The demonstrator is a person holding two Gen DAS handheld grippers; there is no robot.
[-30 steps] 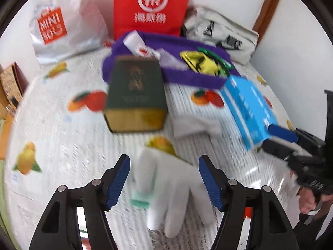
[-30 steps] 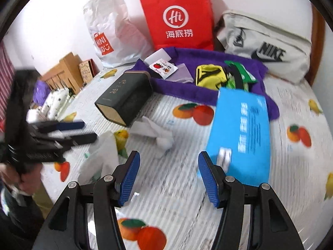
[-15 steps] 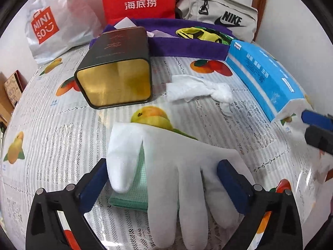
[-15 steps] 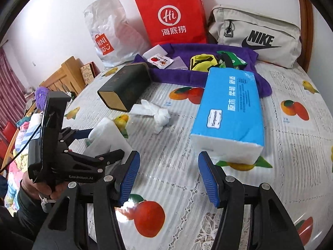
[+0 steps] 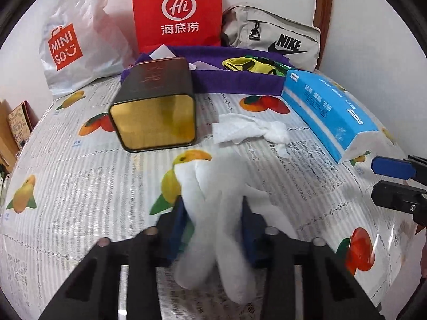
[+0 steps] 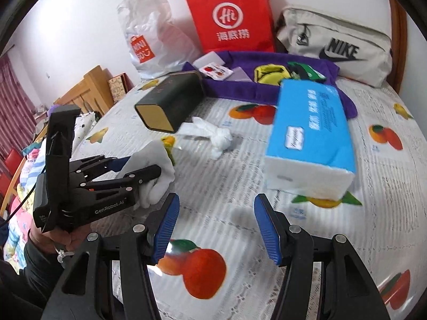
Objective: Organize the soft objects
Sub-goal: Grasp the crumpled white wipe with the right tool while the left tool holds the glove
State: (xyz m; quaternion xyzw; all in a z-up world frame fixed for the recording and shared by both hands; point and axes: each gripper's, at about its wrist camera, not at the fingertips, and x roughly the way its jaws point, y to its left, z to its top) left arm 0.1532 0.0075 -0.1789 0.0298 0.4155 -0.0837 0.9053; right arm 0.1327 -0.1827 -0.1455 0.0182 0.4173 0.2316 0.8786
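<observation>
Lower centre of left wrist view: left gripper (image 5: 213, 221), jaws just closed, pinching white glove (image 5: 213, 208) at its middle, long axis running toward camera, fingers dangling. Open desk (image 5: 66, 186) to the left, tin (image 5: 156, 106) beyond. Further right, crumpled tissue (image 6: 210, 133). Right gripper (image 6: 216, 226) half open, empty, nearer blue tissue pack (image 6: 312, 136).

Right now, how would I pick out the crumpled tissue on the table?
Find the dark tin lying on its side on the fruit-print tablecloth. The crumpled tissue lies between its gold end and the blue tissue pack. Unlike the white glove, it is knotted, loose, and ungripped.
</observation>
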